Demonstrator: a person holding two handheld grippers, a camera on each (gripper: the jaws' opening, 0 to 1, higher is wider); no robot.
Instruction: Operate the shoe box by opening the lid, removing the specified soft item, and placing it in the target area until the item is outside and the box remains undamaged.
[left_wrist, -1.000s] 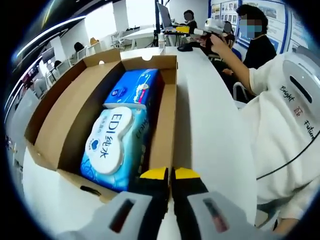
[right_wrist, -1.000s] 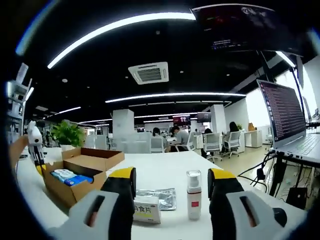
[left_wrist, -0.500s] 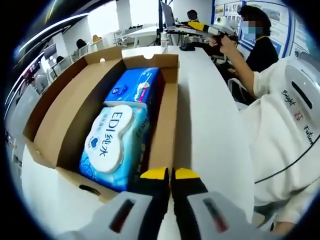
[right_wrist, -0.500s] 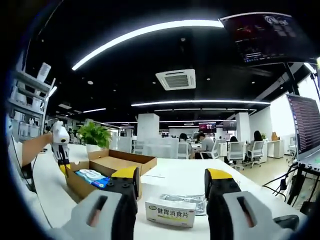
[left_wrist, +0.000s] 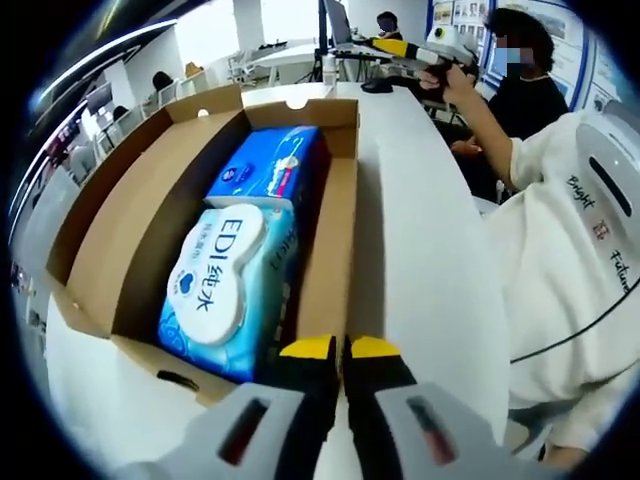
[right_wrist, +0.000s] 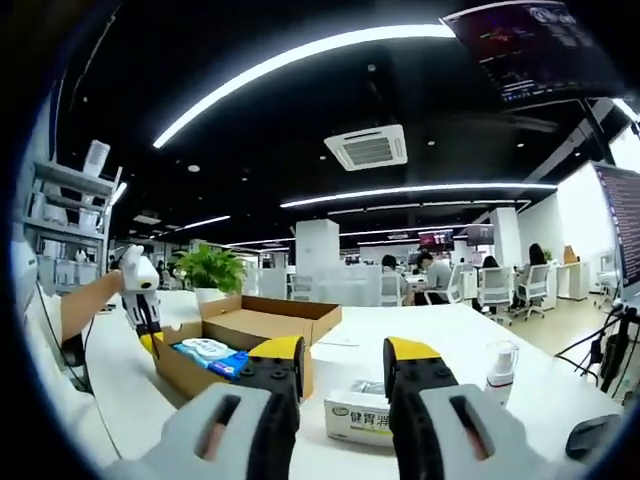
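Note:
The open cardboard shoe box (left_wrist: 336, 230) lies lengthways before me, its lid (left_wrist: 120, 200) folded out to the left. Inside lie a light-blue wet-wipes pack with a white lid (left_wrist: 215, 285) and, beyond it, a darker blue soft pack (left_wrist: 270, 170). My left gripper (left_wrist: 340, 348) is shut, yellow tips together over the box's near right corner, with nothing seen between them. The right gripper (left_wrist: 400, 48) is held up far off at the table's far end. In the right gripper view my right gripper (right_wrist: 345, 352) stands open, facing the box (right_wrist: 185, 372) and the left gripper (right_wrist: 150, 342).
A white medicine carton (right_wrist: 360, 420) lies on the white table (left_wrist: 420, 250) just past the right jaws, with a small spray bottle (right_wrist: 500, 365) further right. A person's white sleeve (left_wrist: 570, 230) borders the table's right side. Another person (left_wrist: 520, 70) sits at the far end.
The right view has swung toward the box, which now sits nearer its centre, and the right jaws stand a little closer together. The left gripper has hardly moved.

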